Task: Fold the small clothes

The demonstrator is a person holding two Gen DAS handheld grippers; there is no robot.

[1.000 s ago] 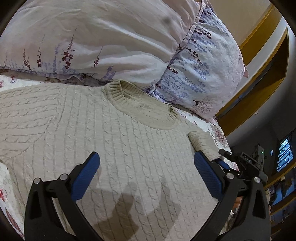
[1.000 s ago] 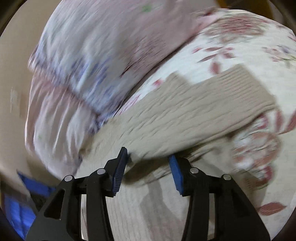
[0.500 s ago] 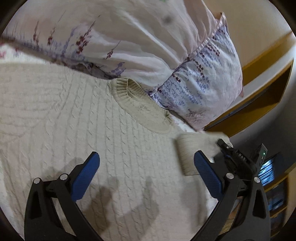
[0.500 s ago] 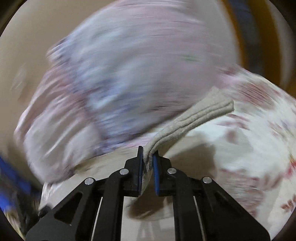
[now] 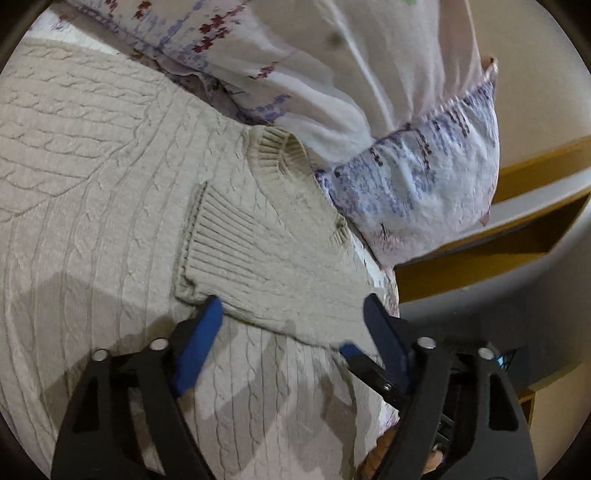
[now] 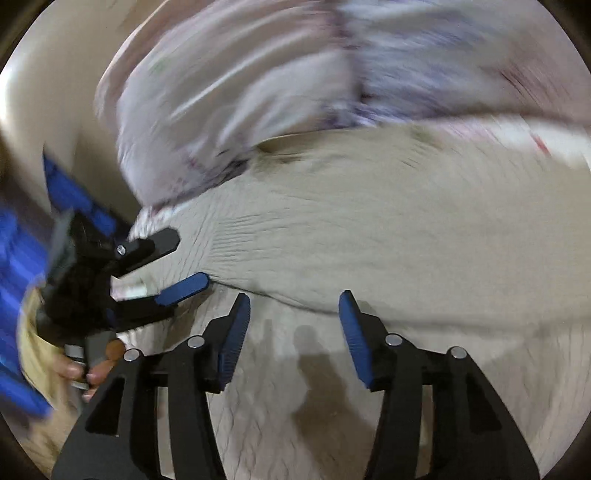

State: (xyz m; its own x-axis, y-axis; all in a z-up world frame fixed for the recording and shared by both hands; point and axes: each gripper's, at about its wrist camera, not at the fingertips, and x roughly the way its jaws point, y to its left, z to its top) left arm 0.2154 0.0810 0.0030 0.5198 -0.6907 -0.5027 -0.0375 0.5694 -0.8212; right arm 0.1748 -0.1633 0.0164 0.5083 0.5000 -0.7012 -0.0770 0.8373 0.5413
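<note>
**Sleeve folded in, second grip coming**

Bedsheet (image 5: 55, 27) and flowered pillows (image 5: 406, 177) beyond both grippers, with a cream cable-knit sweater (image 5: 103, 229) spread flat just ahead of them. Sleeve (image 5: 280, 273) already laid across the chest, ribbed cuff (image 5: 218, 229) ending a little short of the collar (image 5: 277, 155), further out from the fingertips.

Left gripper (image 5: 291, 306): jaws closing but not yet pressing, pads apart, straddling the near edge of the folded sleeve, which lies between and just ahead of them. Not gripping anything so far.

Right gripper (image 6: 295, 299): jaws opening, nothing between the pads, only knit fabric below and ahead; view blurred. Sits close beside the left gripper, one blue pad showing just inside that gripper's right finger.

Judged step: first sleeve fold done, smoothing or re-gripping its edge now in hand. Next move probably calls for settling the sleeve flat without dragging the chest fabric under it, then reaching for the far sleeve or the side of the body. Risk of pinching both layers together and pulling the fold askew.
</note>
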